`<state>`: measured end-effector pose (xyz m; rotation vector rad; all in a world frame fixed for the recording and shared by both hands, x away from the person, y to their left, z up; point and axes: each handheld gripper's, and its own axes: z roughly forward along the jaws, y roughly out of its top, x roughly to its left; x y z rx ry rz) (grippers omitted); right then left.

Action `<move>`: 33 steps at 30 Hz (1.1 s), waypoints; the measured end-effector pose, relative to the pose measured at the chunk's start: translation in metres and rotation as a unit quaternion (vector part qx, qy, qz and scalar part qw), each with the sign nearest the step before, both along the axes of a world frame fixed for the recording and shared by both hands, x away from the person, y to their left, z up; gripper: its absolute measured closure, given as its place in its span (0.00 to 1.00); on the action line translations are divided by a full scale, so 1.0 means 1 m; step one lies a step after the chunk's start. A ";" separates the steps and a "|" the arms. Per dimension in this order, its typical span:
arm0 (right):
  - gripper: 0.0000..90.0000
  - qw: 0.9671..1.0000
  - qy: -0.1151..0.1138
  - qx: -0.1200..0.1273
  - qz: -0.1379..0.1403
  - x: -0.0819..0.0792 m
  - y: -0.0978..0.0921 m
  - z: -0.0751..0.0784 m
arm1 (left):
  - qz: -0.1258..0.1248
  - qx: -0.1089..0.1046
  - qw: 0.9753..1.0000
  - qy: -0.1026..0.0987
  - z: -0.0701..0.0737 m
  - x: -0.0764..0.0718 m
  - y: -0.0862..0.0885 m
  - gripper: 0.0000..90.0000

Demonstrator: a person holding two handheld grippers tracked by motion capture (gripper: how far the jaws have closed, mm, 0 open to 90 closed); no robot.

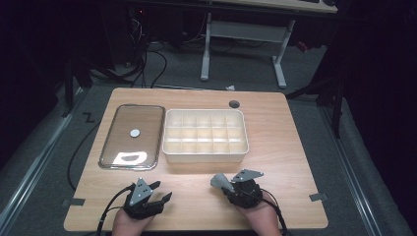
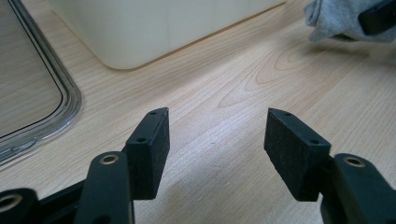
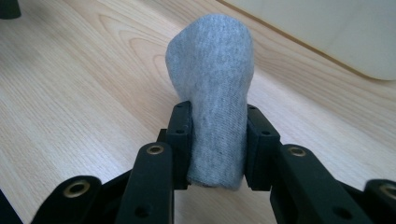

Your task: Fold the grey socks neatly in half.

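pale wooden tabletop [image 1: 275,162], dim room behind. right tool [image 3: 215,140] clamped on a rolled grey fabric bundle [image 3: 212,93], lower centre of frame; left tool [image 2: 217,140] spread, empty. next, i'd judge: into the cream compartment box [image 1: 205,155].

This looks like a lab or test room, not a home. A plain wooden table [image 1: 275,147] stands on grey carpet [image 1: 44,162] in a dark room. Only the table is lit. Black cables [image 1: 147,64] lie in a tangle on the floor behind it. Another desk with white metal legs [image 1: 280,64] stands farther back. Small bits of grey tape [image 1: 318,197] are stuck at the table's edges, like marks. A metal rail [image 1: 29,172] runs along the floor on the left side. On the table sit just a white box with many small cells [image 1: 169,142] and a clear lid [image 1: 109,147], laid out neatly, as for a test.
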<state>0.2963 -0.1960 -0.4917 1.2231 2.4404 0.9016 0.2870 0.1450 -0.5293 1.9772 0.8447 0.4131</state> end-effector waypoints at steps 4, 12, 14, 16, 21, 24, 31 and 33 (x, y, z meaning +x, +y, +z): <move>0.77 1.000 0.010 -0.022 0.000 0.004 -0.006 0.005 | -0.001 -0.002 1.000 0.001 0.000 0.000 0.000 0.46; 0.77 0.997 0.031 -0.065 -0.006 0.008 -0.017 0.016 | -0.007 -0.003 1.000 0.004 -0.001 -0.001 -0.002 0.46; 0.77 0.997 0.036 -0.067 -0.012 0.010 -0.022 0.021 | -0.010 -0.003 1.000 0.004 -0.002 -0.002 -0.003 0.46; 0.77 0.997 0.040 -0.066 -0.019 0.012 -0.027 0.026 | -0.012 -0.003 1.000 0.003 -0.002 -0.002 -0.004 0.46; 0.77 0.996 0.049 -0.063 -0.028 0.018 -0.038 0.041 | -0.014 -0.006 1.000 0.000 -0.001 -0.003 -0.004 0.46; 0.77 0.996 0.056 -0.063 -0.030 0.022 -0.042 0.051 | -0.016 -0.006 1.000 0.001 -0.001 -0.003 -0.004 0.46; 0.77 0.995 0.052 -0.076 -0.038 0.035 -0.047 0.074 | -0.015 -0.008 1.000 0.000 -0.001 -0.003 -0.004 0.46; 0.77 0.994 0.051 -0.083 -0.043 0.039 -0.047 0.078 | -0.015 -0.008 1.000 0.001 -0.001 -0.003 -0.004 0.46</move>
